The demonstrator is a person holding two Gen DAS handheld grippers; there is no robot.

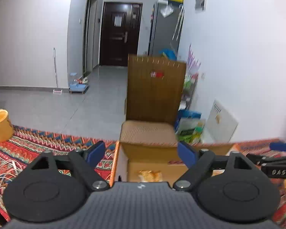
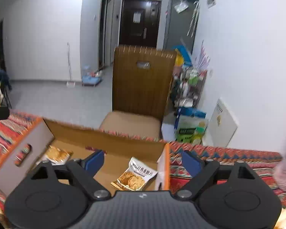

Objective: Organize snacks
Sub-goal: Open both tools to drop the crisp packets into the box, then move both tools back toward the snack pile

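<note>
While both grippers hover over the patterned surface [image 2: 228, 158], the left gripper [image 1: 141, 154] and right gripper [image 2: 143, 161] have their fingers spread wide, holding nothing. Just beyond, at twelve o'clock, the cardboard box [image 2: 112, 139] holds two snack packets [image 2: 136, 175], likely dropped there for sorting. Farther off stands a brown chair [image 2: 141, 87].
</note>
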